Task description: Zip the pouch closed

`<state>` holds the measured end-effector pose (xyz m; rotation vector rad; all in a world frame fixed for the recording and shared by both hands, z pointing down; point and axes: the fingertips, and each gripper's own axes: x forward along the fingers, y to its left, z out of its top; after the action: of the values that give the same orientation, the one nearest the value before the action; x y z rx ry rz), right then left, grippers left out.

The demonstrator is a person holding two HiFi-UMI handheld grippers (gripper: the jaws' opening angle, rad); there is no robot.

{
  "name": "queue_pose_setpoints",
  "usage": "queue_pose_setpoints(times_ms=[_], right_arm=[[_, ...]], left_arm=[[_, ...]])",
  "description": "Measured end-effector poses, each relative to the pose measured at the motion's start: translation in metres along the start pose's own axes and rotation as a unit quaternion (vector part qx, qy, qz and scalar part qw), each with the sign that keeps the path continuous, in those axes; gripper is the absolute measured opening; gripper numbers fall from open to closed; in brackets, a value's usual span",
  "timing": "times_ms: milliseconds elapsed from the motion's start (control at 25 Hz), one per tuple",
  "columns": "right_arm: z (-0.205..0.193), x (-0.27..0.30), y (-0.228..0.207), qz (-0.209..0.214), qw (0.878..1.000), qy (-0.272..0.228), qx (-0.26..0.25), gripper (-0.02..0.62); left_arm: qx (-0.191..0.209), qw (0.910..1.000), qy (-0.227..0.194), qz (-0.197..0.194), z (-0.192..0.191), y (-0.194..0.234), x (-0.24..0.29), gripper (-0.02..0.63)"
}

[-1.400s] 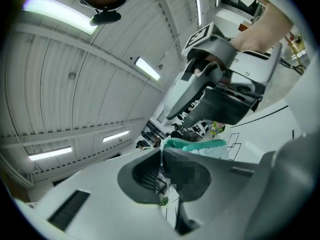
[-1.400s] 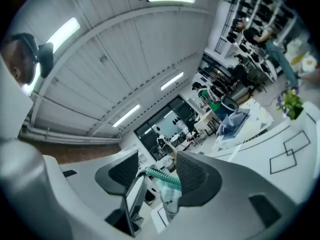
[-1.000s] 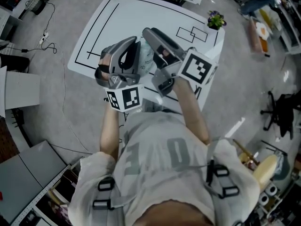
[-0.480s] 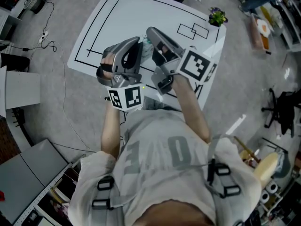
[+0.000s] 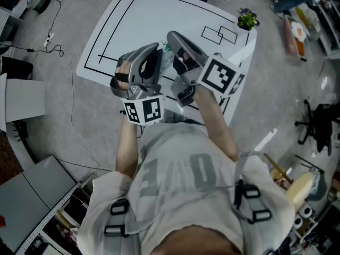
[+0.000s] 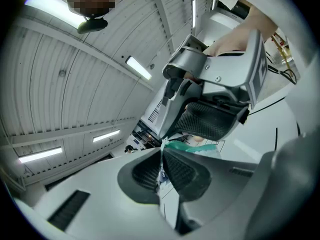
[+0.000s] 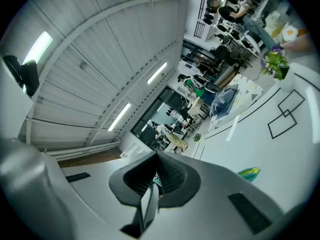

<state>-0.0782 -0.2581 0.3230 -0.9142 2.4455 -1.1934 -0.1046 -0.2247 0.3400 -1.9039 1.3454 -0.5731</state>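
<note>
A pale pouch [image 5: 165, 58] with teal trim hangs over the white table [image 5: 133, 15], between the two gripper tips. My left gripper [image 6: 161, 154] is shut on the pouch's teal edge [image 6: 190, 147]; in the head view it [image 5: 155, 49] sits at the left. My right gripper [image 7: 156, 177] points in from the right, and its jaws have just been closing. They now stand shut on a thin teal bit [image 7: 157, 182] with a flat tab below, seemingly the zipper pull. In the head view it [image 5: 170, 36] meets the left gripper's tip. Most of the pouch is hidden.
The table carries black marked lines and rectangles [image 5: 218, 35]. A small potted plant [image 5: 247, 20] stands at its far right corner. A teal and yellow sticker [image 7: 248, 173] lies on the table. Cables [image 5: 53, 41] run over the floor to the left.
Both grippers stay almost where they were, tips together at the pouch. The head view shows no clear shift.
</note>
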Motion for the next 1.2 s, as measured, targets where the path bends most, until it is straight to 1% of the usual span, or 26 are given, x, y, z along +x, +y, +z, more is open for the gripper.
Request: queue_pose_setpoints(times_ms=[120, 240, 320, 400, 480, 600, 640, 720, 800, 880, 1000, 1080, 1120, 1200], right_arm=[[0.000, 0.001, -0.002, -0.006, 1.000, -0.002, -0.011, 0.008], [-0.002, 0.002, -0.005, -0.005, 1.000, -0.004, 0.001, 0.008], [-0.001, 0.001, -0.007, -0.015, 1.000, 0.000, -0.022, 0.008], [-0.002, 0.002, -0.012, -0.029, 0.999, -0.003, -0.039, 0.008], [-0.005, 0.005, -0.020, -0.039, 0.998, -0.007, -0.043, 0.008], [-0.009, 0.006, -0.025, -0.044, 0.998, -0.003, -0.044, 0.008], [-0.011, 0.006, -0.025, -0.046, 0.998, -0.002, -0.047, 0.008], [-0.012, 0.004, -0.030, -0.055, 0.997, -0.001, -0.061, 0.008], [-0.012, 0.000, -0.037, -0.071, 0.995, -0.002, -0.074, 0.008], [-0.009, -0.006, -0.047, -0.087, 0.993, -0.007, -0.083, 0.008], [-0.004, -0.022, -0.062, -0.109, 0.991, -0.017, -0.077, 0.008], [0.002, -0.032, -0.074, -0.125, 0.989, -0.027, -0.072, 0.008], [0.005, -0.036, -0.079, -0.130, 0.989, -0.030, -0.068, 0.008], [0.005, -0.041, -0.085, -0.131, 0.989, -0.034, -0.054, 0.008]], left_arm=[[-0.007, 1.0000, 0.001, 0.000, -0.002, 0.000, 0.000, 0.017], [-0.011, 0.9999, 0.002, -0.003, -0.003, -0.002, 0.002, 0.017], [-0.022, 0.9997, 0.003, -0.005, -0.004, -0.003, 0.002, 0.017], [-0.043, 0.9991, 0.006, -0.004, -0.010, -0.002, 0.002, 0.017], [-0.060, 0.9981, 0.013, -0.003, -0.016, 0.001, 0.000, 0.017], [-0.064, 0.9978, 0.017, -0.007, -0.021, -0.001, -0.002, 0.017], [-0.071, 0.9973, 0.018, -0.006, -0.021, -0.001, -0.002, 0.017], [-0.100, 0.9948, 0.021, 0.000, -0.025, 0.001, -0.006, 0.017], [-0.133, 0.9907, 0.026, 0.015, -0.030, 0.007, -0.010, 0.017], [-0.150, 0.9877, 0.032, 0.029, -0.034, 0.015, -0.016, 0.017], [-0.140, 0.9880, 0.046, 0.046, -0.040, 0.029, -0.025, 0.017], [-0.144, 0.9863, 0.054, 0.060, -0.047, 0.039, -0.032, 0.017], [-0.144, 0.9859, 0.059, 0.061, -0.051, 0.042, -0.035, 0.017], [-0.136, 0.9867, 0.070, 0.053, -0.055, 0.039, -0.037, 0.017]])
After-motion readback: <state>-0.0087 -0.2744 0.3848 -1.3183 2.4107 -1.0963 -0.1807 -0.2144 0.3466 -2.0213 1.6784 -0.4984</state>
